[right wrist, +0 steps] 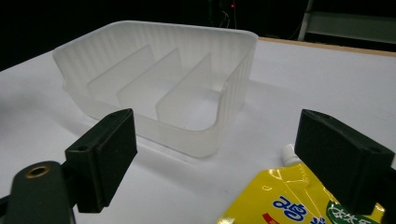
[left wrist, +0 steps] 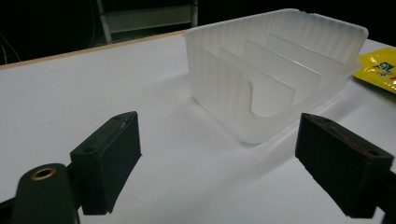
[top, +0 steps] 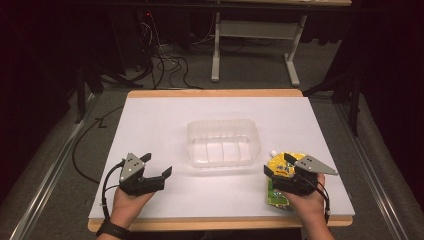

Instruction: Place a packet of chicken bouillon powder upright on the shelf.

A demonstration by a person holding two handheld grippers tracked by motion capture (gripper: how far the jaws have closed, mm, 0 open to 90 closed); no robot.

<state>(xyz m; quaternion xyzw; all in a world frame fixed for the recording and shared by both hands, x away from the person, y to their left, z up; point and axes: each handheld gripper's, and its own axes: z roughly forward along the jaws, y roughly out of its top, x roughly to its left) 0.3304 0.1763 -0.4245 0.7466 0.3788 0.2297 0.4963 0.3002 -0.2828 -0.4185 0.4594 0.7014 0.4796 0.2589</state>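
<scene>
1. High view, left side: the left gripper [top: 159, 165] hovers over the near-left part of the white table [top: 150, 120]. Its jaws stand wide apart with nothing between them. In the left gripper view bare tabletop lies between the two black pads [left wrist: 109, 156].

2. Centre: the clear tray [top: 224, 142] sits in the middle of the table, empty. Its inner dividers [right wrist: 180, 81] split it into slots, and none of them holds anything. Judging from that, the work looks to be at its very start: nothing has been lifted or put away yet.

3. Right side: the yellow pouch [top: 278, 167] lies flat on the table near the front-right edge, just beside the tray's near-right corner but apart from it. Its white spout [right wrist: 289, 154] points toward the tray.

4. The right gripper [top: 279, 167] hangs directly over the pouch, jaws spread wide. In the right gripper view the pouch's spout end lies low between the pads, closer to the right-hand pad [right wrist: 341, 158]. The pads do not appear to press on it.

5. What is left, as a judgement: closing the right jaws on the pouch, lifting it, and probably setting it into a tray slot. The left gripper has no part in hand yet.
</scene>
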